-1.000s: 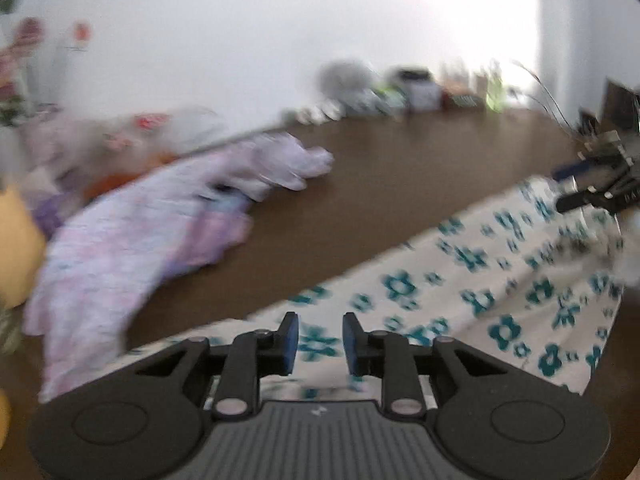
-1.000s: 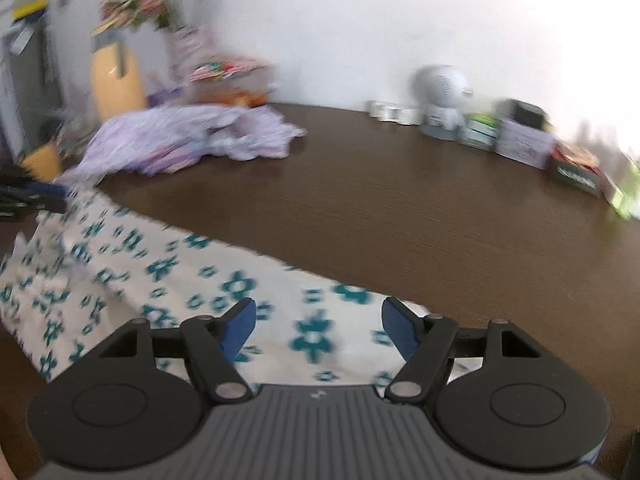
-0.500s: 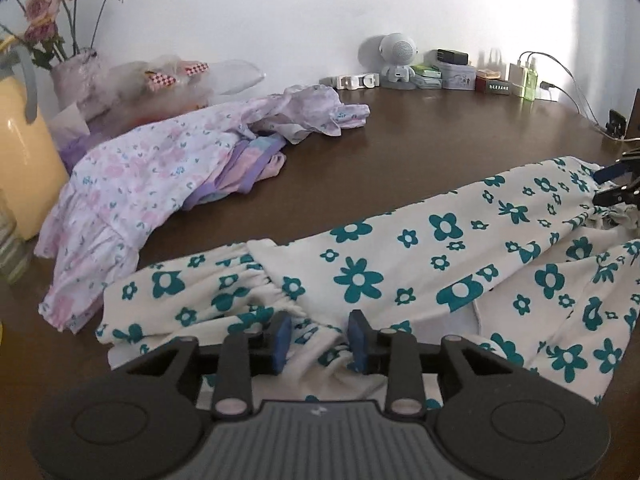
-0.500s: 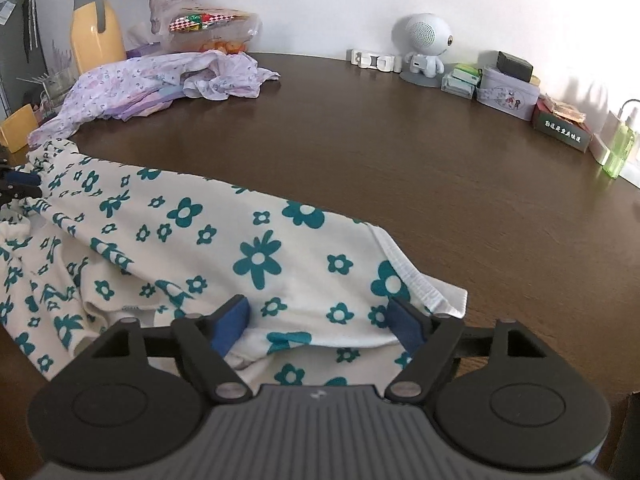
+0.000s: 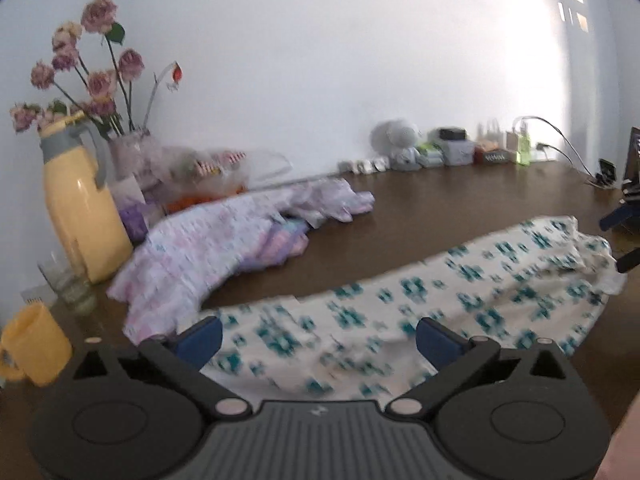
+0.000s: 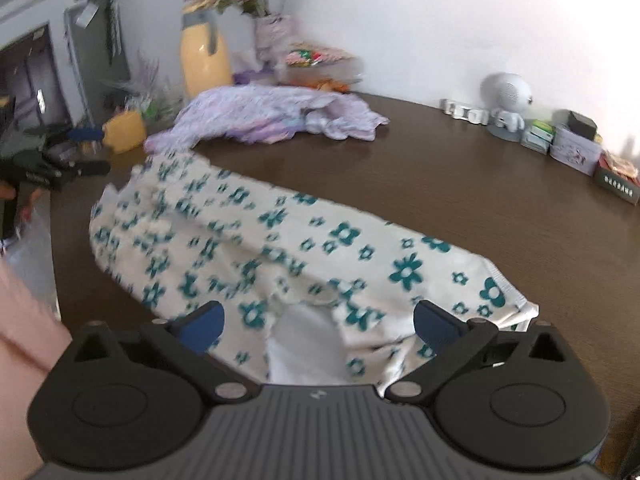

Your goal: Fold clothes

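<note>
A white garment with teal flowers [image 5: 420, 308] lies folded lengthwise across the brown table [image 5: 440, 208]; it also shows in the right wrist view [image 6: 280, 236]. My left gripper [image 5: 318, 340] is open and empty, raised above the garment's near end. My right gripper [image 6: 318, 326] is open and empty above the garment's other end. The left gripper also shows at the left edge of the right wrist view [image 6: 86, 152]. The right gripper shows at the right edge of the left wrist view [image 5: 624, 236].
A heap of lilac floral clothes [image 5: 224, 248] lies at the back left, also in the right wrist view [image 6: 276, 116]. A yellow thermos [image 5: 80, 208], flower vase [image 5: 128, 152], yellow mug [image 5: 34, 344] and glass [image 5: 70, 284] stand nearby. Small boxes and a white robot figure [image 6: 506, 100] line the wall.
My left gripper has opened and let go of the garment, then lifted. My right gripper has also lifted and pulled back. The garment now lies flat on the table.
</note>
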{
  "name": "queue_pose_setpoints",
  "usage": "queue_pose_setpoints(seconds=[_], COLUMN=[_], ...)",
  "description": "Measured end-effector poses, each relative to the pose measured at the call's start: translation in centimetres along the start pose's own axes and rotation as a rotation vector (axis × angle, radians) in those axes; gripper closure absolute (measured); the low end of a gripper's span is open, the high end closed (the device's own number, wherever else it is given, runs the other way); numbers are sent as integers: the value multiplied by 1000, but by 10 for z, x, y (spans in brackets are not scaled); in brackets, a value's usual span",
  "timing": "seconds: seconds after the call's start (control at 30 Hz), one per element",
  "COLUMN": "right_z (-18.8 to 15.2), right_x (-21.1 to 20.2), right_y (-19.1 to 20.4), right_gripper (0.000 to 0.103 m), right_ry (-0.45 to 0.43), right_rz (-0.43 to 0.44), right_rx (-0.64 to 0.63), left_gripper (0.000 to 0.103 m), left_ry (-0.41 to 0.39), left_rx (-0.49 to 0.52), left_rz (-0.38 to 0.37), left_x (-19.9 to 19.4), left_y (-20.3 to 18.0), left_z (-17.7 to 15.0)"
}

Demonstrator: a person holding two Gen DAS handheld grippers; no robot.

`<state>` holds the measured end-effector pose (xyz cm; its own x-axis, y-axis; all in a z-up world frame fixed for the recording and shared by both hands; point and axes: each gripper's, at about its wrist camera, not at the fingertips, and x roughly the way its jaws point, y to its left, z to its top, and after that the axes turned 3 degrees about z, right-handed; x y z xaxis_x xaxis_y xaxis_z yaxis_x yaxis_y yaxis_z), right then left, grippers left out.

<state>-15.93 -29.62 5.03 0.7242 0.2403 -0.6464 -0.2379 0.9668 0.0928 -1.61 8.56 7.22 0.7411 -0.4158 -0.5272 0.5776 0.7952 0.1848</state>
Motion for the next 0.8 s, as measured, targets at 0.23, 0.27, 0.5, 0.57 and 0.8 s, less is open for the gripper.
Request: queue_pose_setpoints(seconds=[0.23, 0.27, 0.5, 0.57, 0.8], right_z=[-24, -29, -45, -42, -32], right_x=[-1, 0, 3, 8, 25], right_y=[19, 20, 41, 51, 77], right_gripper=[0, 0, 19, 28, 37], right_ry=[94, 111, 168, 170, 223], right_rz=[-103, -140, -221, -194, -87], right_rx=[-64, -78, -281, -364, -581], left_gripper=[0, 0, 24, 36, 39], left_ry=[75, 81, 158, 178, 209], left_rx=[108, 133, 241, 268, 315], left_rz=[-50, -50, -48, -53, -63], left_x=[-14, -16, -16, -13, -1], left_y=[-31, -34, -43, -45, -42], left_z=[-31, -35, -49, -50, -52])
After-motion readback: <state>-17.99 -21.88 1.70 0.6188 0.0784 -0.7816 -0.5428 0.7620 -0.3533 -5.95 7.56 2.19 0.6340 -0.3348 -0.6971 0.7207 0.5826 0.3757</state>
